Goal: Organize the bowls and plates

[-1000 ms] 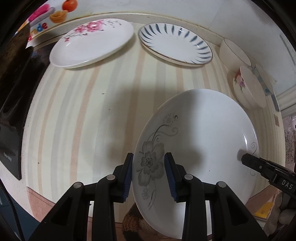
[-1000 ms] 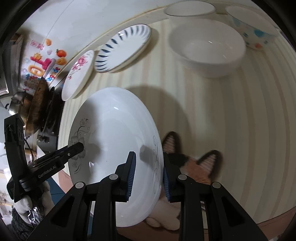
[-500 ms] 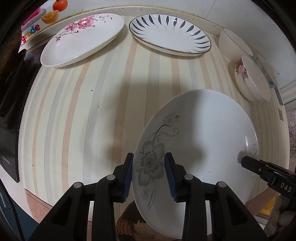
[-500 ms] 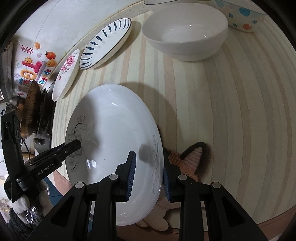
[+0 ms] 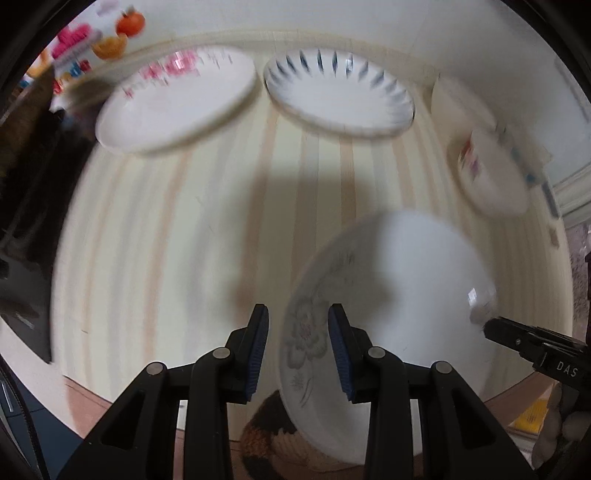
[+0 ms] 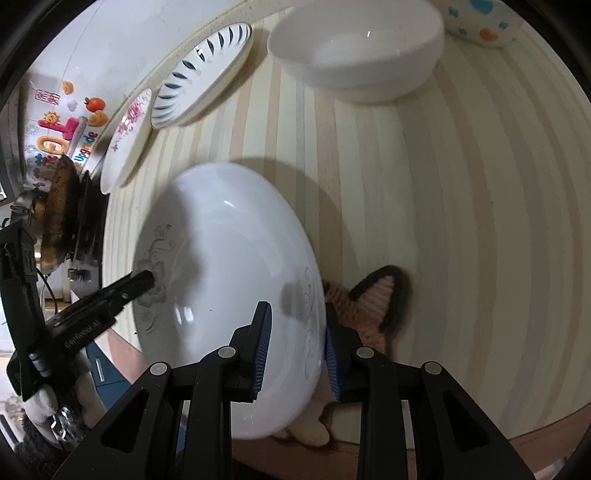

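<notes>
Left wrist view: the left tool (image 5: 298,345) pinches the near rim of a white plate with a grey flower (image 5: 399,295), one blue pad on each side. At the opposite rim the right tool (image 6: 297,345) pinches the same plate (image 6: 229,266), which is held tilted over the near edge of the striped counter (image 6: 461,221). "DAS" shows on the right tool. Farther back lie a pink-flowered plate (image 5: 177,107), a blue-dashed plate (image 5: 340,96), a plain white bowl (image 6: 354,44) and a dotted bowl (image 6: 484,22). A wall sticker reads "Upgrade".
</notes>
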`<state>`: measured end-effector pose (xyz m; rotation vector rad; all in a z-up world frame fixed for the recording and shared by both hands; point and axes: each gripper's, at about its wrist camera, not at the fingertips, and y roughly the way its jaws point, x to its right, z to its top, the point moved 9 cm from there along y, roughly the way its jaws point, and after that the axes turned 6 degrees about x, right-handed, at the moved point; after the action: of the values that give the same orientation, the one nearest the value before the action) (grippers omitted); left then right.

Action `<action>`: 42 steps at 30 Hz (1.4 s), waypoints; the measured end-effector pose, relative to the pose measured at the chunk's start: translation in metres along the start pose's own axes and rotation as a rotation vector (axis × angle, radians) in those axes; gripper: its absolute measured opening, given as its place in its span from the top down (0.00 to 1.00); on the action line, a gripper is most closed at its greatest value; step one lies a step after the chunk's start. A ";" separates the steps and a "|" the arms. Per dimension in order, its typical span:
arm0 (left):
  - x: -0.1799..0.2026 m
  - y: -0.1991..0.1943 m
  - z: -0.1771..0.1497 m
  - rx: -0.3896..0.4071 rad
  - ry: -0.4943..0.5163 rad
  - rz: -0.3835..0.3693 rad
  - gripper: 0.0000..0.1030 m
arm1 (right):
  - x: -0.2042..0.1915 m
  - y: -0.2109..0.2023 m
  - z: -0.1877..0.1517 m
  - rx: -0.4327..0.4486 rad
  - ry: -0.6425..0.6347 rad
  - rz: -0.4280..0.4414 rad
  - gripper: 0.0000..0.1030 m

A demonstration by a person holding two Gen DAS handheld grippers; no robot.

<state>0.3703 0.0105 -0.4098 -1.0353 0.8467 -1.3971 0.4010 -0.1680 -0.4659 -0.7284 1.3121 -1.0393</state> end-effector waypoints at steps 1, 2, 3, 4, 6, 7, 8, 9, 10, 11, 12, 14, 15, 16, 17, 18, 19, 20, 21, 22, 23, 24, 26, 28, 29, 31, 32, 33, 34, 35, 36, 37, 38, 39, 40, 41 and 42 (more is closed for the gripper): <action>-0.004 -0.011 0.010 0.028 -0.009 -0.001 0.69 | -0.001 -0.008 0.004 0.007 -0.012 -0.005 0.70; -0.009 -0.022 0.022 0.059 -0.024 0.000 0.69 | -0.004 -0.018 0.010 0.017 -0.024 -0.004 0.67; -0.014 -0.029 0.031 0.077 -0.037 0.000 0.67 | -0.012 -0.030 0.020 0.041 -0.042 0.008 0.64; -0.021 -0.035 0.042 0.096 -0.059 -0.001 0.65 | -0.020 -0.040 0.030 0.065 -0.058 0.013 0.56; -0.043 -0.042 0.066 0.150 -0.106 0.023 0.64 | -0.041 -0.050 0.051 0.097 -0.082 0.048 0.48; -0.054 -0.041 0.074 0.164 -0.122 0.043 0.61 | -0.058 -0.053 0.063 0.111 -0.104 0.083 0.47; -0.063 -0.038 0.080 0.167 -0.143 0.059 0.61 | -0.075 -0.053 0.077 0.126 -0.131 0.108 0.47; -0.074 -0.033 0.086 0.164 -0.171 0.065 0.61 | -0.089 -0.050 0.088 0.136 -0.151 0.119 0.47; -0.087 -0.028 0.090 0.158 -0.210 0.064 0.61 | -0.105 -0.046 0.101 0.147 -0.179 0.137 0.47; -0.102 -0.022 0.095 0.151 -0.251 0.068 0.61 | -0.123 -0.038 0.115 0.159 -0.213 0.156 0.47; -0.115 -0.016 0.097 0.145 -0.284 0.086 0.61 | -0.139 -0.030 0.128 0.169 -0.245 0.163 0.47; -0.139 -0.004 0.105 0.133 -0.358 0.112 0.61 | -0.168 -0.007 0.155 0.166 -0.290 0.175 0.47; -0.152 0.000 0.107 0.130 -0.389 0.124 0.61 | -0.181 0.008 0.168 0.153 -0.311 0.176 0.47; -0.162 0.004 0.111 0.130 -0.416 0.133 0.61 | -0.195 0.023 0.183 0.143 -0.324 0.174 0.47; -0.171 0.009 0.116 0.130 -0.440 0.139 0.61 | -0.206 0.037 0.196 0.136 -0.337 0.174 0.47; -0.179 0.013 0.119 0.129 -0.455 0.152 0.61 | -0.219 0.055 0.211 0.124 -0.356 0.174 0.47; -0.188 0.021 0.126 0.128 -0.465 0.180 0.61 | -0.228 0.067 0.221 0.116 -0.368 0.167 0.47; -0.194 0.026 0.130 0.125 -0.470 0.192 0.61 | -0.234 0.081 0.231 0.110 -0.379 0.158 0.47; -0.202 0.033 0.134 0.115 -0.474 0.207 0.61 | -0.241 0.096 0.242 0.102 -0.384 0.147 0.47; -0.205 0.038 0.137 0.109 -0.478 0.218 0.61 | -0.249 0.112 0.252 0.088 -0.387 0.145 0.47; -0.210 0.043 0.138 0.100 -0.483 0.231 0.61 | -0.250 0.124 0.259 0.080 -0.388 0.145 0.47; -0.215 0.050 0.141 0.090 -0.488 0.239 0.61 | -0.254 0.136 0.265 0.073 -0.391 0.141 0.47; -0.222 0.060 0.144 0.075 -0.490 0.254 0.61 | -0.263 0.157 0.276 0.059 -0.404 0.132 0.47; -0.226 0.068 0.145 0.062 -0.489 0.257 0.61 | -0.269 0.174 0.284 0.058 -0.421 0.125 0.47; -0.229 0.073 0.146 0.058 -0.496 0.251 0.61 | -0.272 0.182 0.288 0.055 -0.431 0.118 0.48; -0.231 0.079 0.148 0.062 -0.506 0.237 0.61 | -0.273 0.194 0.292 0.049 -0.440 0.106 0.52; -0.232 0.082 0.149 0.066 -0.504 0.235 0.61 | -0.274 0.200 0.292 0.041 -0.442 0.109 0.60; -0.233 0.085 0.150 0.066 -0.499 0.241 0.62 | -0.277 0.207 0.294 0.033 -0.448 0.112 0.64; -0.235 0.086 0.150 0.068 -0.497 0.250 0.64 | -0.278 0.211 0.294 0.028 -0.452 0.116 0.72; -0.236 0.087 0.151 0.070 -0.494 0.260 0.65 | -0.280 0.214 0.293 0.037 -0.465 0.109 0.78; -0.237 0.087 0.150 0.073 -0.494 0.270 0.68 | -0.280 0.215 0.291 0.044 -0.478 0.102 0.78; -0.238 0.086 0.150 0.077 -0.494 0.276 0.70 | -0.280 0.218 0.292 0.050 -0.480 0.101 0.79; -0.239 0.084 0.149 0.082 -0.492 0.274 0.70 | -0.279 0.219 0.292 0.053 -0.472 0.100 0.81; -0.240 0.083 0.148 0.081 -0.492 0.273 0.74 | -0.278 0.219 0.293 0.054 -0.465 0.105 0.81; -0.240 0.083 0.146 0.075 -0.495 0.266 0.75 | -0.277 0.218 0.292 0.051 -0.456 0.109 0.81; -0.239 0.084 0.146 0.070 -0.498 0.255 0.75 | -0.275 0.218 0.292 0.046 -0.444 0.113 0.82; -0.237 0.082 0.145 0.066 -0.502 0.243 0.76 | -0.274 0.217 0.291 0.038 -0.434 0.112 0.82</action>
<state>0.5268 0.2484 -0.4627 -1.1241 0.5287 -0.8970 0.7417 0.1300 -0.5035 -0.7901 0.9440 -0.7599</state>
